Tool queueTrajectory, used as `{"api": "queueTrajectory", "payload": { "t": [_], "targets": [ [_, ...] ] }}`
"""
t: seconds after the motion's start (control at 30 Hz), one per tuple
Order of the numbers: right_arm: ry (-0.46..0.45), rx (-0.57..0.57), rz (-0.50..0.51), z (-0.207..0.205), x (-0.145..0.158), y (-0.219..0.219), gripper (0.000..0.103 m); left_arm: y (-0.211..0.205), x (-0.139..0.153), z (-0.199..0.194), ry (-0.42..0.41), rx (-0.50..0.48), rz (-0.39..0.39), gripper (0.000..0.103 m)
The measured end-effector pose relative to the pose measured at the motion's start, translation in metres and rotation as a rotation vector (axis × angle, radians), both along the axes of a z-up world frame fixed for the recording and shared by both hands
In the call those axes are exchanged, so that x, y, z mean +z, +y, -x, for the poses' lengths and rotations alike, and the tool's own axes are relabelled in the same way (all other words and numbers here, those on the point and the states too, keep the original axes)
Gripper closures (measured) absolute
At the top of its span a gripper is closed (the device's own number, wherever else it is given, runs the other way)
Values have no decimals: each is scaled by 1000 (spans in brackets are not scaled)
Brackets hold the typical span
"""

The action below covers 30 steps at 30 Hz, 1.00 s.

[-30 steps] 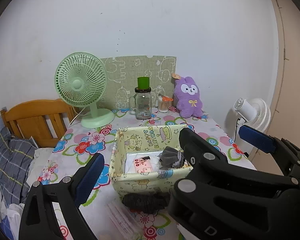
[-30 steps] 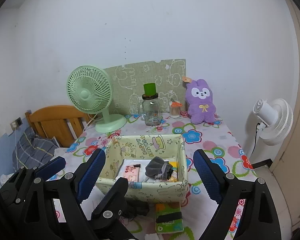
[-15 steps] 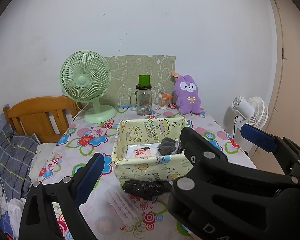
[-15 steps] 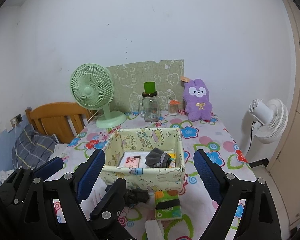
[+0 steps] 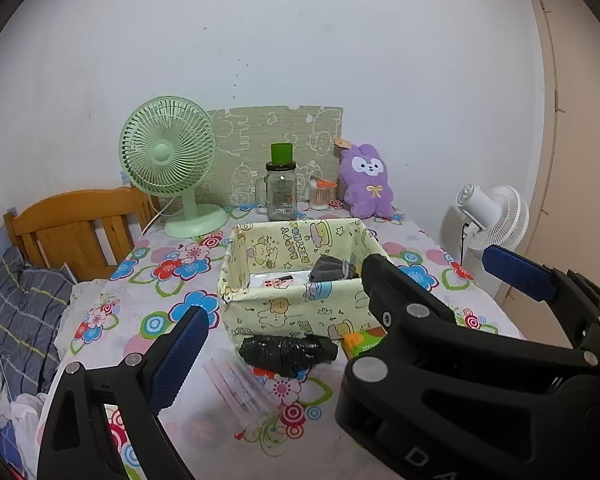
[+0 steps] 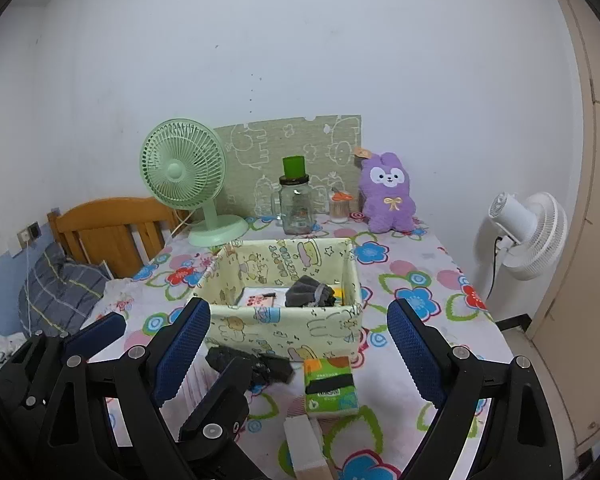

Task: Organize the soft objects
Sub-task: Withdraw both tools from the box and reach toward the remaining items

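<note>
A yellow fabric storage box (image 5: 292, 312) (image 6: 284, 328) stands mid-table. In it lie a grey rolled sock (image 5: 330, 269) (image 6: 310, 291) and a flat white pack with pink print (image 6: 260, 297). A black rolled bundle (image 5: 286, 350) (image 6: 246, 362) lies on the table just in front of the box. A green tissue pack (image 6: 330, 386) lies to its right. A purple plush rabbit (image 5: 366, 182) (image 6: 388, 200) sits at the back. My left gripper (image 5: 352, 312) is open and empty, held back from the box. My right gripper (image 6: 296, 348) is open and empty above the near table.
A green desk fan (image 5: 168, 160), a glass jar with a green lid (image 5: 282, 194) and a cotton swab pot (image 5: 320, 198) stand at the back. A clear plastic sleeve (image 5: 236, 384) lies near the front. A white floor fan (image 6: 524, 232) stands right, a wooden bed frame (image 5: 76, 228) left.
Both grippers have pulled back and away from the box, so more of the table's front shows. Both stayed open. Nothing on the table moved.
</note>
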State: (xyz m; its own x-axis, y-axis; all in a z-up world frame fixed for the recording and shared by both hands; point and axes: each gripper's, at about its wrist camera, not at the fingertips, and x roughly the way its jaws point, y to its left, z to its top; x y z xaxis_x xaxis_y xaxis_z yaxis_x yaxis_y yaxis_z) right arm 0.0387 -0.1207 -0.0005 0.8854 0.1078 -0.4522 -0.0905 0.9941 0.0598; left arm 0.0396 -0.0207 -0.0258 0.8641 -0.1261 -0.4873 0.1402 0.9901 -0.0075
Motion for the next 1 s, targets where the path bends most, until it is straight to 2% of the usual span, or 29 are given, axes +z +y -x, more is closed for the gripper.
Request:
{"api": "queueTrajectory", "payload": {
  "t": [0.5, 0.77, 1.0],
  "targets": [
    [28, -1, 13, 13, -31, 1, 11, 1, -28, 10, 7, -5, 14, 5],
    [91, -3, 26, 11, -58, 1, 11, -4, -53, 11, 52, -4, -18, 5],
    [120, -9, 47, 9, -81, 0, 12, -6, -75, 10, 83, -9, -8, 6]
  ]
}}
